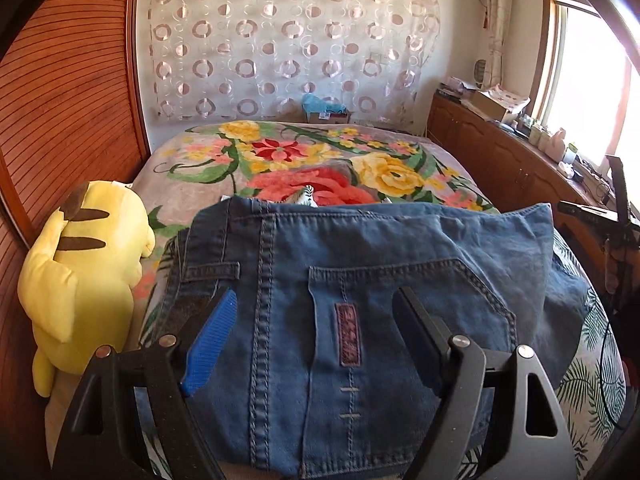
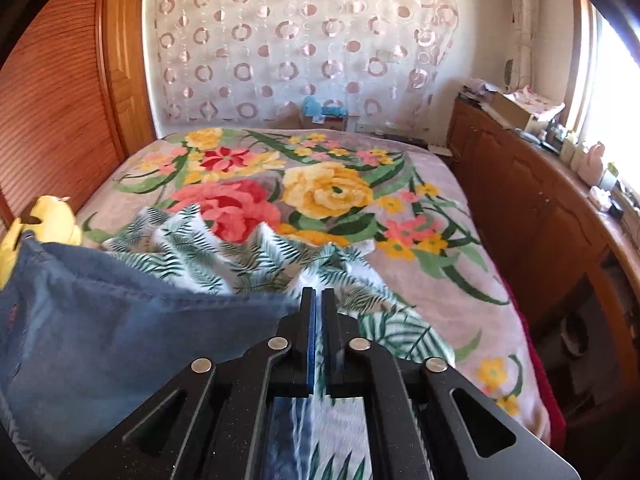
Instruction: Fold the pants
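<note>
Left wrist view: plush toy (image 1: 80,264) at bed's (image 1: 180,188) left edge. Your left gripper (image 1: 316,332) spread wide over pants (image 1: 360,264), gripping nothing; denim lies bunched on bed's near end, back pocket (image 1: 408,320) up. Right gripper (image 2: 318,312) pressed together, seemingly pinching denim edge over leaf-print cloth (image 2: 240,252). Pin seat with left, pull hem taut, lay fold square.
</note>
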### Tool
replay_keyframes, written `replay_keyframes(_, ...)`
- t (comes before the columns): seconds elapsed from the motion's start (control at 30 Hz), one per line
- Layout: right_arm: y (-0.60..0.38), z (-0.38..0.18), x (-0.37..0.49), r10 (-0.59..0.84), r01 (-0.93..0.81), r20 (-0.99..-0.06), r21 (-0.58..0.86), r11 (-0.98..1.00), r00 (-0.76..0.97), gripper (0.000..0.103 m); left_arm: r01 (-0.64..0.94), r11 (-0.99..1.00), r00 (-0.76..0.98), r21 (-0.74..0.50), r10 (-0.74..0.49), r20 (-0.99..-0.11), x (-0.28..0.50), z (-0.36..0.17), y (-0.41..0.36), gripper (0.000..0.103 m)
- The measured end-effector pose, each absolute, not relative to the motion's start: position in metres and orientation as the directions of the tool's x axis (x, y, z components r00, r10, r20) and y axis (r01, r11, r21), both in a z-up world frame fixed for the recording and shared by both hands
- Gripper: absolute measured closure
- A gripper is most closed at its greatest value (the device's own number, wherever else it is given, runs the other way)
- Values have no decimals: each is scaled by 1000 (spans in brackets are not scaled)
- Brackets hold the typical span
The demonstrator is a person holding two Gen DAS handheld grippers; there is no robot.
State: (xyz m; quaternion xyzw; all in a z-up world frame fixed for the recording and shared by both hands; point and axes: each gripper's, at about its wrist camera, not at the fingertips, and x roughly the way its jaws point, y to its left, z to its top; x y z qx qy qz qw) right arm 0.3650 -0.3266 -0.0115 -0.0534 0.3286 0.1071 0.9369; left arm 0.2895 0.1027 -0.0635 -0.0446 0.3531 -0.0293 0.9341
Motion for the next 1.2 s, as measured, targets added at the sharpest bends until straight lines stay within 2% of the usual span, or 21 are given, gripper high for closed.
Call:
replay_keyframes(0.17, -342, -13, 318, 218, -281, -653, 8, 960, 725, 70, 24, 995, 739, -95, -81, -669, 278, -70, 96, 22)
replay_keyframes(0.27, -354, -21, 293, 247, -299, -683, 43, 953, 688, 62, 30, 996, 730, -88, -82, -679, 273, -76, 91, 22)
replay_keyframes(0.43, -368, -42, 271, 271, -295, -733, 101, 950, 623, 62, 36, 996, 708, -76, -79, -702, 269, -90, 86, 22)
replay_keyframes(0.67, -378, -45, 263, 268, -263, -754, 130, 956, 600, 63, 36, 998, 681, -49, -60, -729, 270, -107, 82, 22)
replay_keyframes(0.7, -375, -43, 261, 272, -271, -751, 128, 954, 602, 70, 36, 998, 680, -48, -59, -731, 271, -108, 82, 22)
replay_keyframes(0.73, -371, -40, 258, 280, -287, -744, 124, 950, 607, 89, 35, 998, 679, -49, -60, -732, 271, -109, 82, 22)
replay_keyframes(0.97, -380, -10, 220, 320, -295, -660, 153, 943, 680, 89, 39, 998, 676, -49, -62, -735, 270, -113, 81, 22)
replay_keyframes(1.2, -382, -40, 209, 283, -250, -710, 153, 956, 645, 89, 37, 998, 679, -43, -57, -732, 269, -115, 79, 22)
